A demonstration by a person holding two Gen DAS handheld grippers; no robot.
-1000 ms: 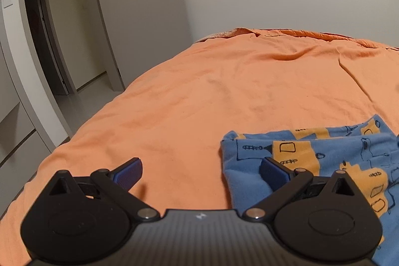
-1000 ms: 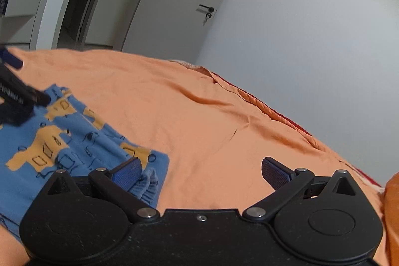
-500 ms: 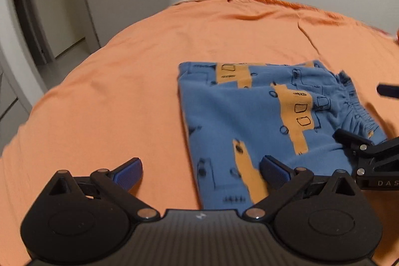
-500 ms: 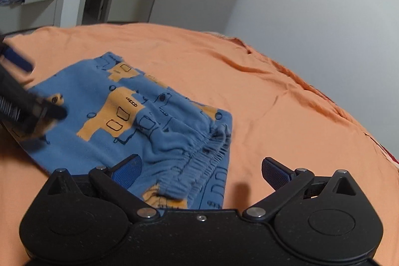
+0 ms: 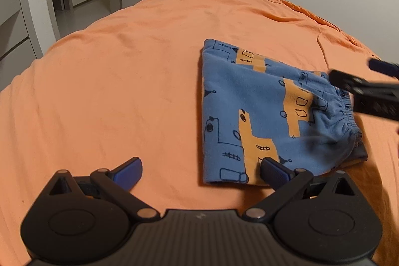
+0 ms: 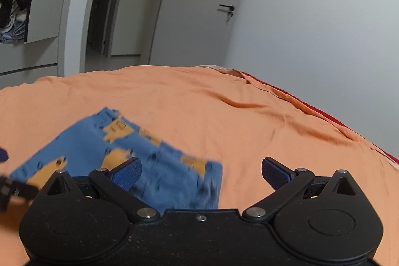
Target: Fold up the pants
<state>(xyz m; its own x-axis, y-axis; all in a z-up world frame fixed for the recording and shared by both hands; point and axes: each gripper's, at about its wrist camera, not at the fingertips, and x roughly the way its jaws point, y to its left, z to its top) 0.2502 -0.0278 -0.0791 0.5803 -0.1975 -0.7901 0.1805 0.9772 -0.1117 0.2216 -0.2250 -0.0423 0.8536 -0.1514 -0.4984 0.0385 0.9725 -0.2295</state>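
Two spread grippers over folded pants (image 5: 261,114)

fleecy cloth pants (image 5: 251,101) (matt), creased bedsheet (image 5: 124,81)

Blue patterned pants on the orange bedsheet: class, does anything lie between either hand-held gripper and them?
Nothing visible does. The pants lie folded on bare orange bedsheet. The left hand-held gripper is open at their near edge, and the right hand-held gripper is open over their waistband end, with nothing lying between.
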